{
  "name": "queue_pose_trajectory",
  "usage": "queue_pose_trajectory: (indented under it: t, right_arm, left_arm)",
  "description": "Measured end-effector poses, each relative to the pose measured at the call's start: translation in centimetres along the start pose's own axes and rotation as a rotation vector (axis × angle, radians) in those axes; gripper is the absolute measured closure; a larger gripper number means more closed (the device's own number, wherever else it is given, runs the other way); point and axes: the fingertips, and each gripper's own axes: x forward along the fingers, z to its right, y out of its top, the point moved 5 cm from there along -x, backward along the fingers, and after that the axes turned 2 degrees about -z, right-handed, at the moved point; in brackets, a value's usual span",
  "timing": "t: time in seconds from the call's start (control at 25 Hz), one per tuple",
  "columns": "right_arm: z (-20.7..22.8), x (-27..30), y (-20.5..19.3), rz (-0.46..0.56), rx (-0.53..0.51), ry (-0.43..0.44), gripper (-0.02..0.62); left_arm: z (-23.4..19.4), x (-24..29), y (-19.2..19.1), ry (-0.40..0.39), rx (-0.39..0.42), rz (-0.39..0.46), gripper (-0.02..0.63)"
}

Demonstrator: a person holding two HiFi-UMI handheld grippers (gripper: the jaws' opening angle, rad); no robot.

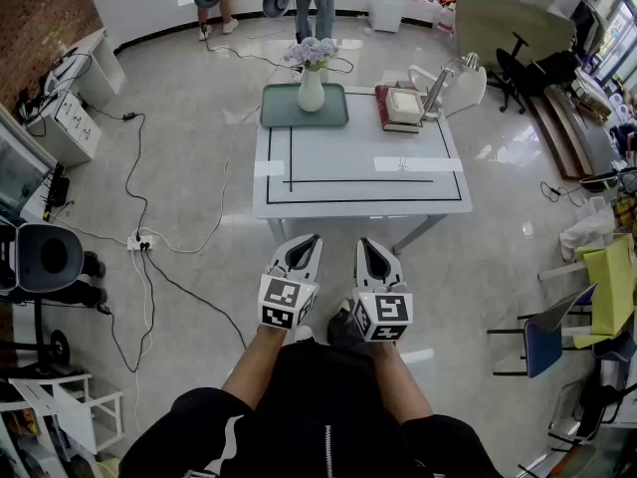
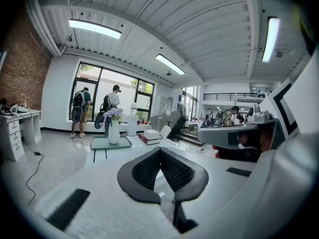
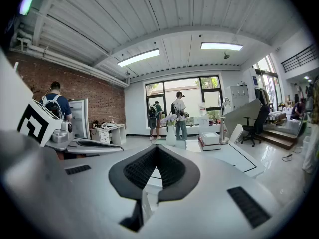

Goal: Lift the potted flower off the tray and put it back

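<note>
the potted flower (image 1: 312,83) stands upright on the green tray (image 1: 284,111), in the upper middle of the head view, at the far edge of the white table (image 1: 358,167). it is a white vase with a narrow neck, a wider belly and pale purple flowers on top. to the right of the tray lie a dark red book (image 1: 384,110) with a white box on it, close to the tray but apart from it. the left gripper (image 1: 307,241) and the right gripper (image 1: 369,246) are in the lower middle of the frame, side by side, well apart from the table. both have their jaws pressed together with nothing between them, and each gripper view shows the pads meeting at the tip. the lift is not yet begun. the vase looks hard and glossy, so it is probably slippery and can break if it tips. it seems rather light, but the flowers make it a little top-heavy. the petals are soft and should not be squeezed. in my judgement the best hold is at the neck, or just under it on the upper belly, with the jaws opened first and the vase kept vertical.
</note>
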Motion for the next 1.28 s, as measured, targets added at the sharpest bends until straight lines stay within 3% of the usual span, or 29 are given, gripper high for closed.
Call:
queue_pose_trajectory:
  t: [0.4,0.68,0.92,1.28]
  right_arm:
    - [-0.4,-0.1,-1.0,-0.02,-0.002,0.01,0.589]
    - [-0.3,2.0,0.2,0.014,0.017,0.069,0.589]
    - [0.6,6.6,-0.3,-0.004,0.037,0.119,0.589]
    - [4.7,16.9,2.4,-0.004,0.031,0.17,0.589]
  left_arm:
    - [0.1,-0.2,-1.3,-0.001,-0.024,-0.016,0.6]
    - [-1.0,0.7,-0.4,0.024,-0.031,-0.003,0.6]
    - [-3.4,3.4,-0.5,0.058,-0.027,-0.03,0.6]
    - [-9.1,12.1,2.8,0.109,-0.004,-0.058,0.6]
